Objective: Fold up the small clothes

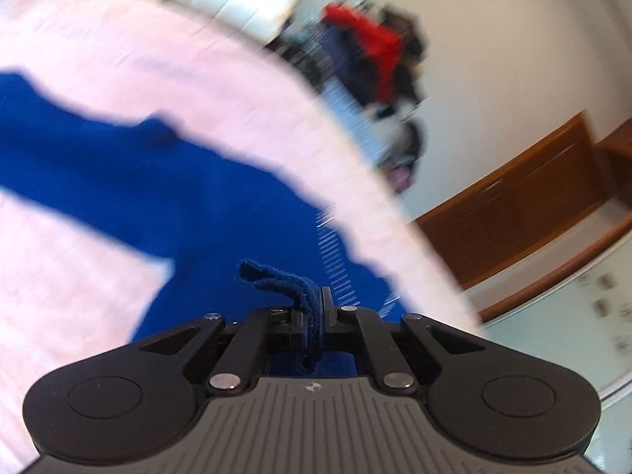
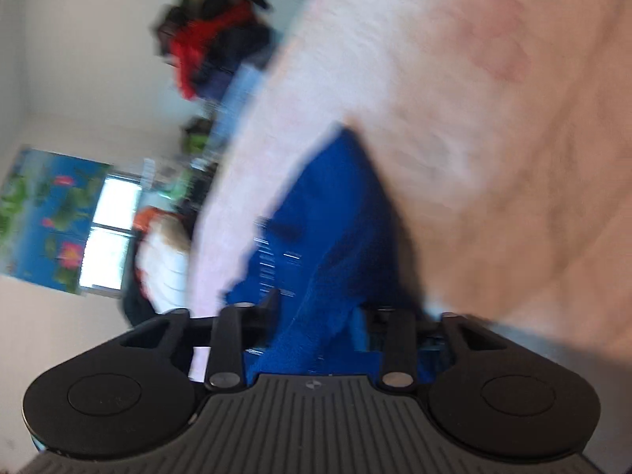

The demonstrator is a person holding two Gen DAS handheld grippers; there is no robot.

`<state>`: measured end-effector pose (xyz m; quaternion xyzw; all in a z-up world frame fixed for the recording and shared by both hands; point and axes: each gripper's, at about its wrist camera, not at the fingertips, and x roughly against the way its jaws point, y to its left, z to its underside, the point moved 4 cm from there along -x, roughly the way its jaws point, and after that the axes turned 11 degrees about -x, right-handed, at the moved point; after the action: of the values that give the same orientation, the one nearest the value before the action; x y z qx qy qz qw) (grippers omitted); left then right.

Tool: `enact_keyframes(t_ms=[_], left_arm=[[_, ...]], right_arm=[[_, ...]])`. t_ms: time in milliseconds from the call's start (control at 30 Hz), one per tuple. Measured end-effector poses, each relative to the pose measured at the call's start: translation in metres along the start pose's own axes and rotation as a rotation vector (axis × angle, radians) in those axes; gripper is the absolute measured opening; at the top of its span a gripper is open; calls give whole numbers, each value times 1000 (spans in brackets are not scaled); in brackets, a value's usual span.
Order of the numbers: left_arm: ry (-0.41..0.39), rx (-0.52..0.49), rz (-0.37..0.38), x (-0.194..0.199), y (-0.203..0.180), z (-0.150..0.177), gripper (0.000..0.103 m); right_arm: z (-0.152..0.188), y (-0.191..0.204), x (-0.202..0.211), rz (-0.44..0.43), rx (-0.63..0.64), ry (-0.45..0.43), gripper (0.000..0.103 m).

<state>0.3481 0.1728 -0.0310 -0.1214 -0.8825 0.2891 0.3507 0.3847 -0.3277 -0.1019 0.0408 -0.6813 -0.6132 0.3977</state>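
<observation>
The blue garment (image 1: pixel 118 166) lies spread on a pale pink bed cover (image 1: pixel 158 39), with a light zipper line running down it near the gripper. A folded hem of the same blue cloth is pinched in the left gripper (image 1: pixel 312 316), whose jaws are clenched tight on it, the fabric sticking up and out between them. In the right wrist view, a ridge of the garment (image 2: pixel 328 237) runs between the jaws of the right gripper (image 2: pixel 320 312), which stand partly apart; blur hides whether they press the cloth. A heap of clothes (image 1: pixel 367 51) sits beyond the bed edge.
</observation>
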Motion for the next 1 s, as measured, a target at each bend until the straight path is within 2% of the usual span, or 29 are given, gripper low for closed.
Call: enact_keyframes(t_ms=[67,133,200,333,367,400,500,533,567,600,700,733,767,800,833,867,900,1000], left_arm=[[49,-6,-47,-12,11,9,4],[44,-6,-39,-14,13,10,4],[50,2,-33,-14,13,8,4],[62,-53,-1,-15,-7,-9,4],[60,-83,15,-13,-18,-18,4],[49,-111,49,-9,-32,-29,4],[-58,-161,208,21,-65,-59,4],[-107,-190,221,30,-69,-64,5],[-126,-208,193,32,-65,-64,5],[-87,-206,114,22,-52,-60,5],[121,-102,-116,-24,14,-32,5],[153,-96,-169,-31,28,-24,5],[153,-84,-187,-32,37,-17,4],[136,-69,-166,-29,40,-13,4],[125,-65,-150,-26,39,-11,4],[116,-72,-135,-23,37,-9,4],[108,-83,-123,-20,34,-10,4],[122,-105,-131,-19,28,-9,4]], right_arm=[[1,2,3,-16,22,-7,35],[0,2,3,-4,36,-3,35],[-3,-4,2,-7,-3,7,37],[-3,-1,6,-37,10,-5,27],[-4,-2,7,-30,20,-16,19],[-6,-3,8,-25,22,-33,15],[-9,-10,18,-79,-10,-75,14],[-8,-11,20,-83,-5,-79,14],[-8,-14,20,-72,-8,-83,14],[-7,-18,18,-63,-22,-79,14],[-11,-27,15,-72,-63,-61,12],[-11,-24,15,-72,-54,-54,13],[-10,-20,15,-61,-34,-40,17],[-8,-16,16,-45,-11,-17,35],[-6,-12,18,-54,14,7,44],[-2,-6,23,-67,40,23,59],[3,0,28,-71,65,37,69],[16,21,39,-99,171,95,71]])
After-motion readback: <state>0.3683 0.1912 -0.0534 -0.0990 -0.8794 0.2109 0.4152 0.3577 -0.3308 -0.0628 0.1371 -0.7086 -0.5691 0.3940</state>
